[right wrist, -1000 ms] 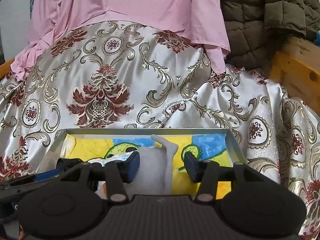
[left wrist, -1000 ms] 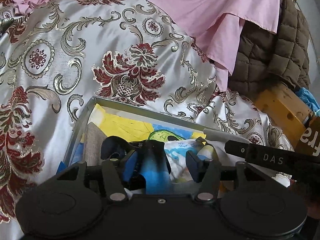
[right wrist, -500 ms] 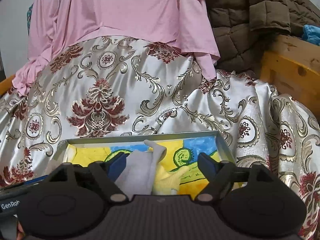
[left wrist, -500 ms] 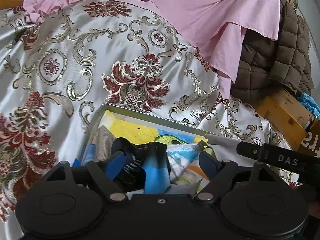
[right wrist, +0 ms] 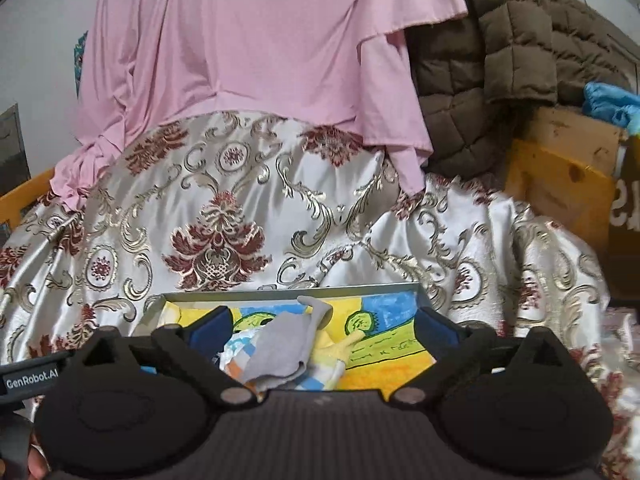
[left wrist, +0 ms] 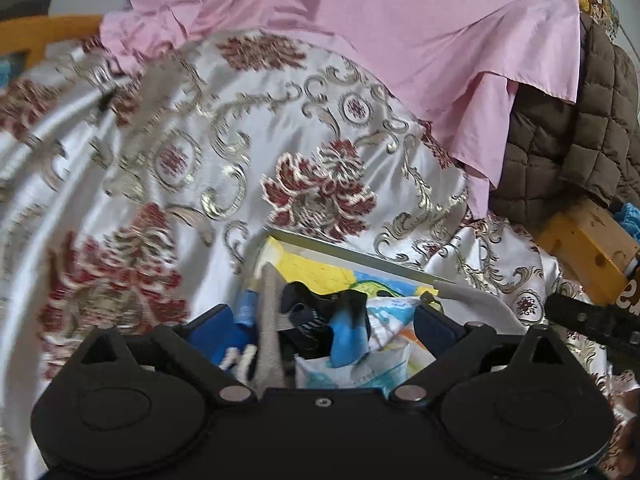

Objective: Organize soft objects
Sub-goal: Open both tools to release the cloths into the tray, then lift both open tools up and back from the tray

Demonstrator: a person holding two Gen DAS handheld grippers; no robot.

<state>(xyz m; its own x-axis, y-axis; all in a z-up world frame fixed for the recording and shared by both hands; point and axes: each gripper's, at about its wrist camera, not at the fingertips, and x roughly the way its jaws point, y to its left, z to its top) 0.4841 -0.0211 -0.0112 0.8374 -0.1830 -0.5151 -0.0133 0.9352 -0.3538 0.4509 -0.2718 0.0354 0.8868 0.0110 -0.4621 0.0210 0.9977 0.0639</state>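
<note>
A grey metal tray (right wrist: pixel 288 293) with a yellow and blue cartoon lining sits on the floral satin bedspread (right wrist: pixel 216 216). In it lie a grey sock (right wrist: pixel 286 346) and a white patterned cloth (left wrist: pixel 384 320). In the left wrist view the tray (left wrist: pixel 352 250) also holds a black and blue sock (left wrist: pixel 344 328) and a beige sock (left wrist: pixel 270 320). My left gripper (left wrist: pixel 332 328) is open above the socks. My right gripper (right wrist: pixel 324 330) is open above the grey sock, holding nothing.
A pink garment (right wrist: pixel 256 48) drapes over the bed's back. A brown quilted jacket (right wrist: pixel 500 52) hangs at the right over a wooden bed frame (right wrist: pixel 560 184). A blue cloth (right wrist: pixel 608 106) lies on the frame. The right gripper's body (left wrist: pixel 592 316) shows at the left view's right edge.
Both grippers opened wide and pulled back and up from the tray. The grey sock dropped from the right gripper and the black and blue sock from the left; both lie in the tray.
</note>
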